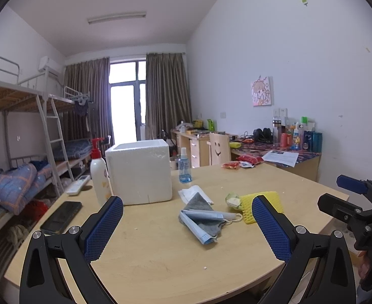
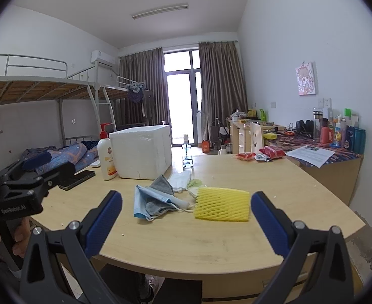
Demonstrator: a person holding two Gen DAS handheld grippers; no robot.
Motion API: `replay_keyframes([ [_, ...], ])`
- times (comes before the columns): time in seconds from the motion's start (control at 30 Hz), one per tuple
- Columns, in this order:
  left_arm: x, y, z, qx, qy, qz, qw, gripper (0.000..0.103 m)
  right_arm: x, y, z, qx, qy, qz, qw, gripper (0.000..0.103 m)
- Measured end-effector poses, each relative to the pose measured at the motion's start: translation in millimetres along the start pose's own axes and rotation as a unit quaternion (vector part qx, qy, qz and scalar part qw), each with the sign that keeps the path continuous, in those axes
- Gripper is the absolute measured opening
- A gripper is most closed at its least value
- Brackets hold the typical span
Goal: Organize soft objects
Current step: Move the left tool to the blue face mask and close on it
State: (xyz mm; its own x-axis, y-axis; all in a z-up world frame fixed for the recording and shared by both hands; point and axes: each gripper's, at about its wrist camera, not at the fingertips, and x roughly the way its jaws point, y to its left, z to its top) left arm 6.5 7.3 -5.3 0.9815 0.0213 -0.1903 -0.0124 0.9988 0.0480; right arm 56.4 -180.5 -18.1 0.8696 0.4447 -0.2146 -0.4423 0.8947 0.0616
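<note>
The wooden table (image 2: pixel 211 240) is seen below both grippers. A white foam box (image 2: pixel 141 152) stands at 11 o'clock. The yellow foam net (image 2: pixel 222 204) lies at the centre, a blue face mask (image 2: pixel 141 202) at its 9 o'clock. The left gripper (image 1: pixel 187 224) and right gripper (image 2: pixel 186 221) are held wide apart, empty.

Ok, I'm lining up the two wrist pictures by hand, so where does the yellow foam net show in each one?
Left wrist view: the yellow foam net lies right of centre, partly hidden behind the left claw's right finger.
Right wrist view: the net lies in full sight just right of centre, between the open fingers.
Shared landmark: the white foam box, behind and left of the net in both.
</note>
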Motion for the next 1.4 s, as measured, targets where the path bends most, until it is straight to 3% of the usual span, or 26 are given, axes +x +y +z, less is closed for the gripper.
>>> replay_keyframes([
  [0.57,29.6,2.7,-2.8,0.012,0.033,-0.015,0.9993,0.102,32.7,-7.8,4.4,-0.007,0.033,-0.012,0.999,0.103],
  [1.07,96.9,7.8,-15.4,-0.001,0.128,-0.03,0.9913,0.102,83.3,-31.3,-3.3,-0.001,0.089,-0.023,0.996,0.103],
  [1.4,140.9,10.6,-23.1,0.003,0.191,-0.009,0.9815,0.098,111.7,-50.7,-11.0,0.015,0.12,-0.037,0.992,0.103],
])
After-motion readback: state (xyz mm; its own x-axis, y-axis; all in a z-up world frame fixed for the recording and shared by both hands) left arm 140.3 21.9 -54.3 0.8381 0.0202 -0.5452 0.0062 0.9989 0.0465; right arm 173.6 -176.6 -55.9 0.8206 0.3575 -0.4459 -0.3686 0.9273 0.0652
